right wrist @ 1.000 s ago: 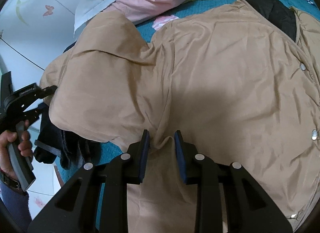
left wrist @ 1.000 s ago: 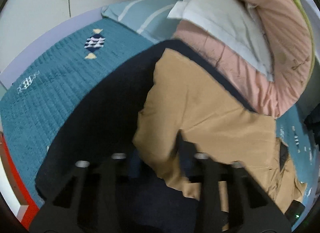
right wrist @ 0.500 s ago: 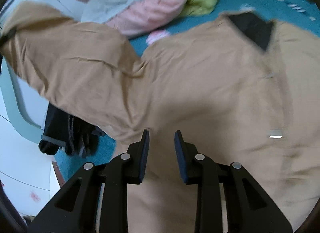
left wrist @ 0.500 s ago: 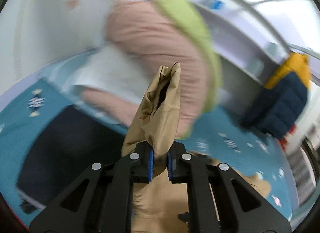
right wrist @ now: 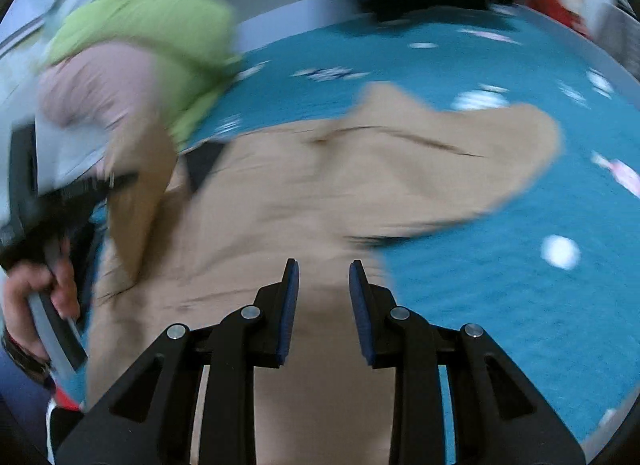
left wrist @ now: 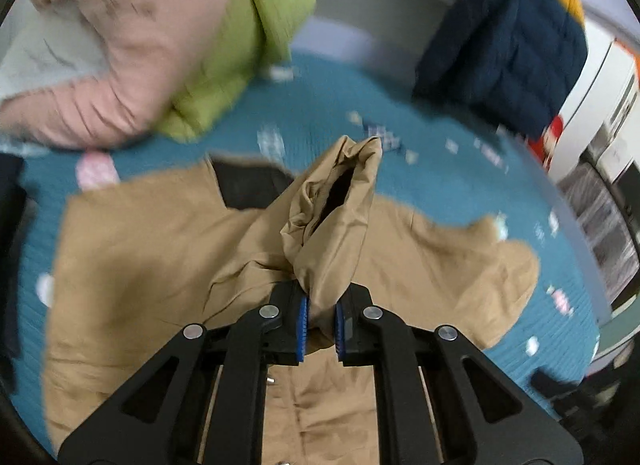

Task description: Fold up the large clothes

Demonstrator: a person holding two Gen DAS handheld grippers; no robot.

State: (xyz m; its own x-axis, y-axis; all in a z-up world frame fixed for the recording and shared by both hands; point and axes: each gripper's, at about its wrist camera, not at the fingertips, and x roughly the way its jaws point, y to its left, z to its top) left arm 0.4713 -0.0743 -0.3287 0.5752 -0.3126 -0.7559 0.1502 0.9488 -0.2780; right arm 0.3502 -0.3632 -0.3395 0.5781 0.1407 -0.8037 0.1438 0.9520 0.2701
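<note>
Tan jacket point(left wrist: 168, 265) lies on the teal bedspread point(left wrist: 312, 105); our left gripper point(left wrist: 320, 323) pinches its sleeve cuff point(left wrist: 340, 205), right gripper point(right wrist: 322, 305) spread, empty. Next: lay the sleeve toward three o'clock.

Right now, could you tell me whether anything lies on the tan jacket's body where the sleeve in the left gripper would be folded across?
Nothing visible does. The left gripper is shut on the sleeve, lifted above the tan jacket. The jacket's body lies bare on the teal bedspread. The pink and green bedding sits beyond the collar, off the jacket. The right gripper is open and empty.
</note>
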